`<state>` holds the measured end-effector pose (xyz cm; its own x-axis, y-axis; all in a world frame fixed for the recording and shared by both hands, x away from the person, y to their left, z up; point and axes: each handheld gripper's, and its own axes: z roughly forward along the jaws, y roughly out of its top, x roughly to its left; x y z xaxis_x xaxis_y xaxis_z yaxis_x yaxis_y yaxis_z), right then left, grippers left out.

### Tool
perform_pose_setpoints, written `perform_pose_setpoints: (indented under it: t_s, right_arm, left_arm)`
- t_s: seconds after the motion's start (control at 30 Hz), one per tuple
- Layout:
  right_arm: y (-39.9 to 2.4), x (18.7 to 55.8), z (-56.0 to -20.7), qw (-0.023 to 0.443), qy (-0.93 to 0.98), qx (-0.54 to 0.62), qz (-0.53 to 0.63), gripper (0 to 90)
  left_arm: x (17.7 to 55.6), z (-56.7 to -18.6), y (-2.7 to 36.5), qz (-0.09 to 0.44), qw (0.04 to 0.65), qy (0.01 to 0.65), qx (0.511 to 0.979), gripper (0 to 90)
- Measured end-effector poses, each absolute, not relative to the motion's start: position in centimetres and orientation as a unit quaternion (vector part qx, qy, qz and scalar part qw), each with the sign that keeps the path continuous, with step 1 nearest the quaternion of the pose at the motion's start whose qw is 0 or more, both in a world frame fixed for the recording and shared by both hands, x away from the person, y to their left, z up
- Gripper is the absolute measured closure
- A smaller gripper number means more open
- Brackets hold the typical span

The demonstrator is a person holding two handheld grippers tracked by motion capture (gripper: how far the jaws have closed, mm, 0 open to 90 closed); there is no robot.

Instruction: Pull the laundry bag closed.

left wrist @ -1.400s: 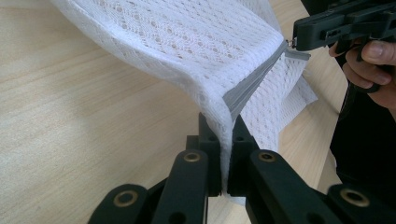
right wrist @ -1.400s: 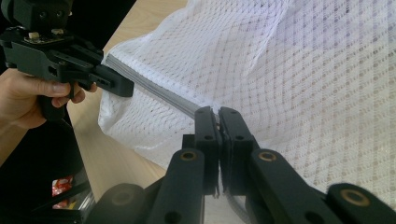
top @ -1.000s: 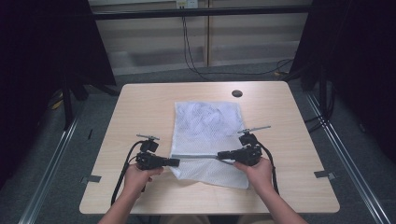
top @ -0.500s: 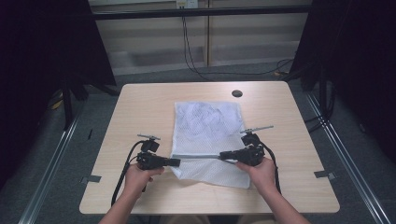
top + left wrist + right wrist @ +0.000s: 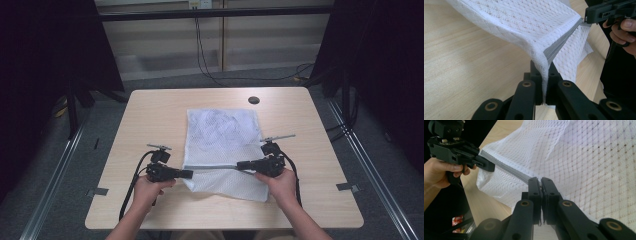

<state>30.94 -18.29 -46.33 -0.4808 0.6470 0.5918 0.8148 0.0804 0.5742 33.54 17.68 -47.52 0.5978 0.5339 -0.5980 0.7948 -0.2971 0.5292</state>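
Observation:
A white mesh bag [image 5: 222, 132] lies on the wooden table [image 5: 150, 115], its near end lifted off the top. A grey zipper [image 5: 212, 168] runs along that raised edge, pulled taut between both grippers. My left gripper [image 5: 189, 173] is shut on the zipper's left end; in the left gripper view the jaws [image 5: 543, 71] pinch the mesh bag [image 5: 524, 22] and zipper [image 5: 561, 42], with the right gripper [image 5: 586, 18] beyond. My right gripper [image 5: 241, 164] is shut on the zipper's other end; in its own view its jaws [image 5: 540, 180] clamp the zipper [image 5: 509, 170], facing the left gripper [image 5: 490, 167].
A dark round hole [image 5: 254, 100] sits in the table's far side, right of centre. Bare wood lies left and right of the bag. Black curtains stand on both sides, and cables trail on the floor behind the table.

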Motion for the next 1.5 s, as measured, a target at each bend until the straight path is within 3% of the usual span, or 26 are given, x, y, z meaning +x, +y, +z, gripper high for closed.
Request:
perform_pose_setpoints:
  t_s: [1.5]
  right_arm:
    - [-20.4, 31.0, -46.1, 0.09, -0.722, -0.511, -0.457, 87.0]
  left_arm:
    - [33.5, -47.3, 18.2, -0.159, 0.421, 0.433, 0.781, 88.6]
